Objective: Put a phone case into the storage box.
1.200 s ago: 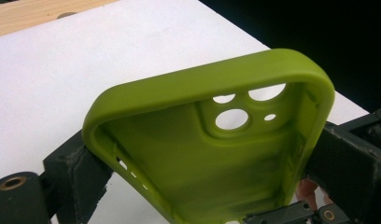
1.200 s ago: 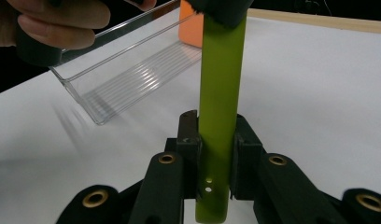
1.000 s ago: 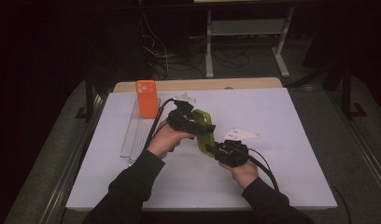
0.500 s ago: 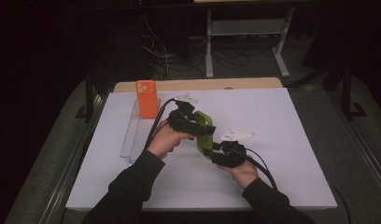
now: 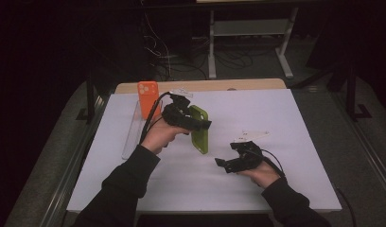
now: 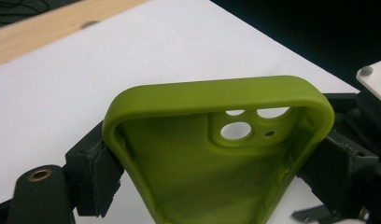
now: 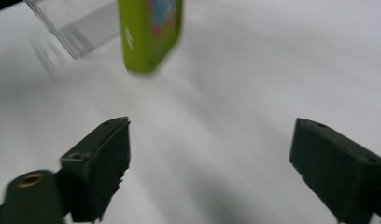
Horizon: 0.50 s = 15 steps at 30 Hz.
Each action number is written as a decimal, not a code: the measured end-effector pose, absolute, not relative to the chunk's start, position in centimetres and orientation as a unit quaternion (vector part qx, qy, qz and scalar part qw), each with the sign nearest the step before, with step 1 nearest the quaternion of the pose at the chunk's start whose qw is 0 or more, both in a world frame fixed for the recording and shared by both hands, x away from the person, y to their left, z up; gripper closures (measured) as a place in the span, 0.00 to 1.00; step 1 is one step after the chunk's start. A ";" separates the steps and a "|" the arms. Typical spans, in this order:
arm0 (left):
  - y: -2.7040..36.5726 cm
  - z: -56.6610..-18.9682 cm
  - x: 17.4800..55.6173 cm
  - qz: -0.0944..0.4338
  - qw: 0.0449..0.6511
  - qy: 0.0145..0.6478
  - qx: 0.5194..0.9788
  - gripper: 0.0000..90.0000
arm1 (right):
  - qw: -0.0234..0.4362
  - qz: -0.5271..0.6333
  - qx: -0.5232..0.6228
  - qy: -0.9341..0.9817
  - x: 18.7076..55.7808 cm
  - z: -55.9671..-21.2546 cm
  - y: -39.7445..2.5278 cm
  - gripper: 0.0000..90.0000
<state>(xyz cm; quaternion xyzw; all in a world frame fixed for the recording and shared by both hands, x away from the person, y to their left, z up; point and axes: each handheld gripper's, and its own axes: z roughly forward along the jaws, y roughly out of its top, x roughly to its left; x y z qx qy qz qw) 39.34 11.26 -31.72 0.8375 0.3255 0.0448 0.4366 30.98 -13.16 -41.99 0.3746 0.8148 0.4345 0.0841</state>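
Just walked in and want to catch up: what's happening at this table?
A person works with a handheld gripper in each hand. The left gripper is clamped on a green phone case, holding it above the white table. The right gripper is open and empty, low over the table nearby. An orange phone case stands at the far end of a clear rack to the left.
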 end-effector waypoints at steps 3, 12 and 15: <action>12.2 -30.6 39.7 0.060 0.425 0.331 0.841 0.17 | 0.091 0.422 0.374 0.821 30.9 -42.3 -14.1 0.01; 15.7 -27.4 41.1 0.108 0.411 0.369 0.827 0.17 | 0.117 0.402 0.360 0.834 29.8 -42.9 -16.5 0.00; 17.1 -26.5 41.7 0.124 0.405 0.387 0.819 0.17 | 0.120 0.406 0.364 0.830 29.5 -43.0 -17.1 0.00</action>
